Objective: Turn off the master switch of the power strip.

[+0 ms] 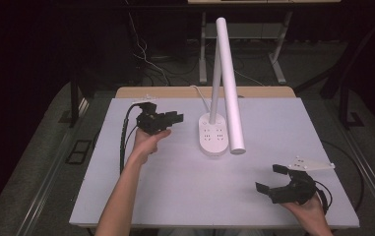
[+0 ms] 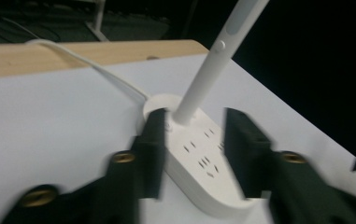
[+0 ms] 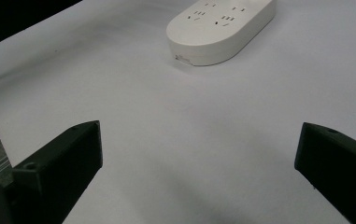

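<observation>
A white desk lamp stands at the middle back of the table on an oval base [image 1: 212,136] with socket slots in its top. A thin stem [image 1: 216,78] rises from the base, and a long tube head [image 1: 232,88] slopes down toward the front. My left gripper [image 1: 174,118] hovers just left of the base, open, pointing at it. In the left gripper view its jaws [image 2: 195,125] stand on either side of the base [image 2: 199,163] and stem [image 2: 203,74], not touching. My right gripper [image 1: 270,178] is wide open at the front right, nothing between its jaws [image 3: 199,140]; the base [image 3: 220,25] lies well ahead.
A white sheet [image 1: 175,187] covers the table, with a wooden strip [image 1: 175,92] along the back edge. The lamp's white cord [image 1: 201,96] runs from the base off the back. Desk legs and cables are on the floor behind.
</observation>
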Tool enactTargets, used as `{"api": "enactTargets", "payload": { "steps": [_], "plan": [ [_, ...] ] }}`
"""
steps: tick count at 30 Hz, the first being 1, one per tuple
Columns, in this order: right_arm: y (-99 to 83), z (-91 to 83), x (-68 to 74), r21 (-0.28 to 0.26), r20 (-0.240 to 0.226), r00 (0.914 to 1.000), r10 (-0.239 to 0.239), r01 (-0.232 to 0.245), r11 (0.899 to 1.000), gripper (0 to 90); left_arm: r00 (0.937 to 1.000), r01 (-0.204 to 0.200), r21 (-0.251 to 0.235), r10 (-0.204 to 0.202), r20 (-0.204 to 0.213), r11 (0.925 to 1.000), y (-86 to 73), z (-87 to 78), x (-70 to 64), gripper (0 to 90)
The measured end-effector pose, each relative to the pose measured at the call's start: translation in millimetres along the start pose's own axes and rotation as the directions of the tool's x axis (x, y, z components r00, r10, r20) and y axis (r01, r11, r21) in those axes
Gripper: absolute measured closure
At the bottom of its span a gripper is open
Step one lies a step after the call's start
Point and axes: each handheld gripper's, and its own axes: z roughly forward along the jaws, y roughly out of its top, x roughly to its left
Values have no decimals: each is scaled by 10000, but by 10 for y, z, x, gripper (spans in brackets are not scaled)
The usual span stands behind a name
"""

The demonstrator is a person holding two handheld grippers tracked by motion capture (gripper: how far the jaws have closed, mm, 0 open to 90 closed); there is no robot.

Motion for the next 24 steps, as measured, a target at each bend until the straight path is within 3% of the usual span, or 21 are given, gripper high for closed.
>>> {"api": "enactTargets", "payload": {
  "steps": [4,8,9,24],
  "plan": [
    [0,4,2,35,9,10000,12,-12,10000,4,9985,-61,-45,63,550,10000,-76,-141,-17,269],
    [0,4,1,26,21,10000,18,-18,10000,4,9990,-241,377,226,395,9990,-148,-207,-73,99],
    [0,3,1,22,20,10000,12,-12,10000,4,9985,-267,562,240,491,9981,-169,-223,-86,14],
    [2,-1,4,-10,54,10000,-37,37,10000,4,9941,-1070,475,1059,253,9931,-469,-590,-323,0]
  ]
}}
